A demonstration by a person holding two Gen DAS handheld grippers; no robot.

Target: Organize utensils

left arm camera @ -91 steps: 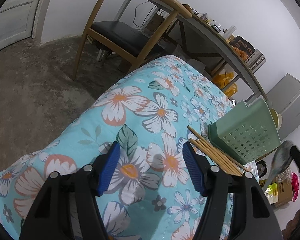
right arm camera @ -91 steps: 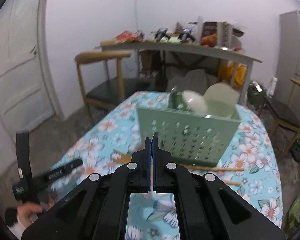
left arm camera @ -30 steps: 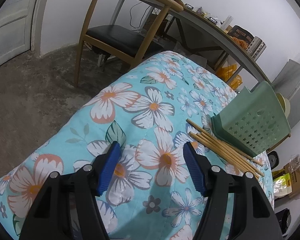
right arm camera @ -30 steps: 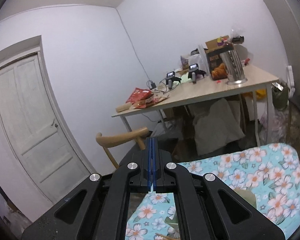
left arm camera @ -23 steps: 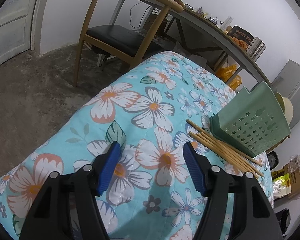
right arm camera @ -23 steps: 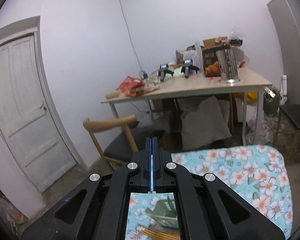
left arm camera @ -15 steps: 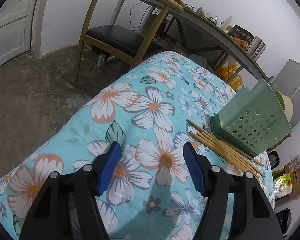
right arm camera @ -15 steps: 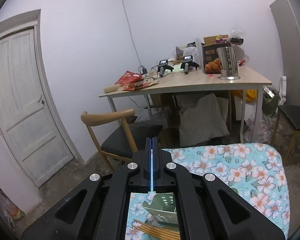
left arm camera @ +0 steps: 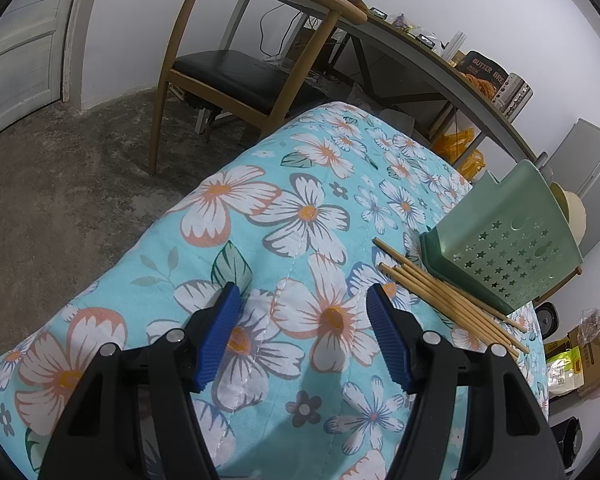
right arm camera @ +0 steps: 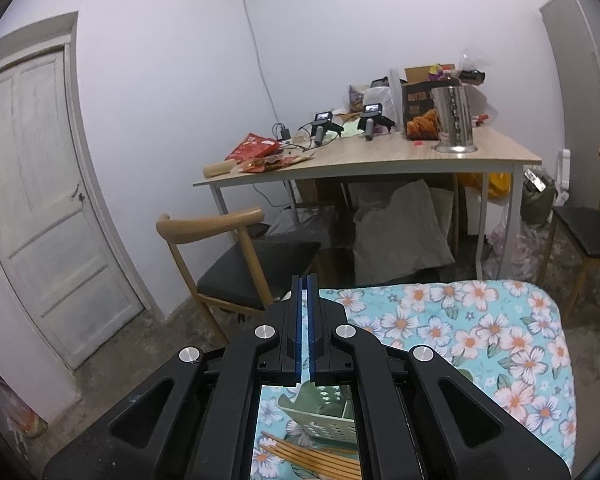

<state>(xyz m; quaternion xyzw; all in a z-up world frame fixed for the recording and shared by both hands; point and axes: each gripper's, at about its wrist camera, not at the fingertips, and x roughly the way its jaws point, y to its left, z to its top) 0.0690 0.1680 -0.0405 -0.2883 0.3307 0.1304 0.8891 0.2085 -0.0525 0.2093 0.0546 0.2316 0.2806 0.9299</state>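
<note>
The left claw [left arm camera: 302, 316] stands wide over the tabletop [left arm camera: 308, 212], which is covered by a turquoise quilted cloth printed with white and orange flowers; nothing lies between its ribbed blue pads [left arm camera: 220, 334]. To the right of this claw, a bundle of plain wooden chopsticks [left arm camera: 448, 294] lies flat on the cloth, the sticks roughly parallel and running diagonally toward the lower right. Their far side touches the base of a pale green plastic utensil holder [left arm camera: 504, 236], a box-shaped caddy whose wall is pierced with rows of small star-shaped holes. A cream-coloured rounded utensil [left arm camera: 574, 216] protrudes from its top at the right. In the right wrist view, the right claw [right arm camera: 305, 330] shows its blue pads drawn nearly together, with only a thin slit between them and nothing gripped; its jaws have just been opening slightly. Below this claw, through its frame, the green holder [right arm camera: 320, 404] and the chopsticks [right arm camera: 312, 458] appear on the floral cloth.
</note>
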